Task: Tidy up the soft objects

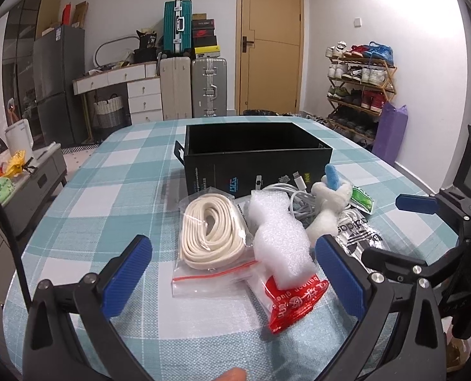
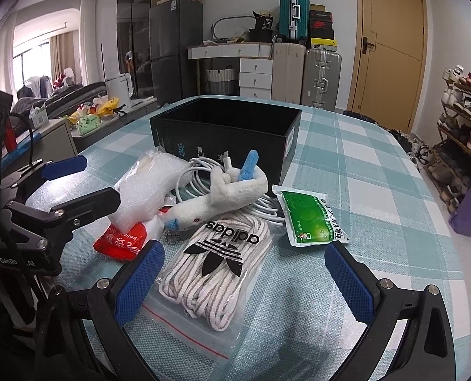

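On the checked tablecloth [image 1: 114,171], just in front of the empty black box [image 1: 254,155], the soft things lie heaped and overlapping, so the left gripper [image 1: 232,273] and right gripper [image 2: 245,273], both spread wide and holding nothing, could snag the cable [image 2: 197,171] when lifting the plush toy [image 2: 222,197].

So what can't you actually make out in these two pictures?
- Floor of the black box: hidden by its own front wall in both views.
- White cable: its coil runs under the plush toy, so its far end is unseen.
- Red packet: partly covered by foam wrap, print cut off.
- Green sachet: print too small to read.
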Available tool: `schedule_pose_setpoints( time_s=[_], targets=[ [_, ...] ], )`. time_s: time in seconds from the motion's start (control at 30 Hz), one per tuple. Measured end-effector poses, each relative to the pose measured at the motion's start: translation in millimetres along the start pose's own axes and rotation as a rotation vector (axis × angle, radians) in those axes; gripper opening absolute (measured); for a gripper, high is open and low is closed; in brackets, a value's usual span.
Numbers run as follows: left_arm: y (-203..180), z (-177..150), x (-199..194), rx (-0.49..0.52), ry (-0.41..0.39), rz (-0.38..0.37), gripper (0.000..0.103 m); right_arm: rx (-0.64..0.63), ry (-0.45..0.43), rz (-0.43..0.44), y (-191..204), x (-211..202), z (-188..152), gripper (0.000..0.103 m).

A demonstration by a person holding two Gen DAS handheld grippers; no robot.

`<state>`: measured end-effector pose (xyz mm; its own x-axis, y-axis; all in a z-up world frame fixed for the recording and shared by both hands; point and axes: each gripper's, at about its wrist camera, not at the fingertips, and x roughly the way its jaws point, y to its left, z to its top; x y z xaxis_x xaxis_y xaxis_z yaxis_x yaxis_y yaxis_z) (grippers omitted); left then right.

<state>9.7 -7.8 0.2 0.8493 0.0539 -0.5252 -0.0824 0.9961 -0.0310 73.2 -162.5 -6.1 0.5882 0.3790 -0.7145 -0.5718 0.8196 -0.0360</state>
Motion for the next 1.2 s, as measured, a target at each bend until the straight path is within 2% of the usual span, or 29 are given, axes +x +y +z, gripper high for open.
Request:
schedule_pose_setpoints(
  time_s=[0.17, 0.43, 0.57, 1.07, 1.2],
  targets=[
    [2.3, 3.7, 0.3, -0.001, 0.011, -0.001, 0.103, -0.028, 0.063, -0.013, 7.5, 7.9, 2.0, 0.103],
    [12.3, 10.3, 3.7, -0.062, 0.013, -0.042, 0.103, -0.001, 0.102, 0.01, 10.4, 18.5, 0.5, 0.103],
    [13.8, 10.3, 8.3, -0.081, 0.021, -0.039, 0.103, -0.003, 0.13, -0.005, 14.4, 25.4, -0.2, 0.103],
    [-4.1, 6.8, 12.1, 0.006, 0.056, -0.031, 0.103, 0.058, 0.152, -0.074, -10.2, 20.1, -8.9, 0.102],
    [-9.1, 6.9, 14.7, 0.03, 0.07, -0.021, 0.103, 0.053, 0.154, -0.062, -7.9, 21.2, -8.4, 0.093]
  ],
)
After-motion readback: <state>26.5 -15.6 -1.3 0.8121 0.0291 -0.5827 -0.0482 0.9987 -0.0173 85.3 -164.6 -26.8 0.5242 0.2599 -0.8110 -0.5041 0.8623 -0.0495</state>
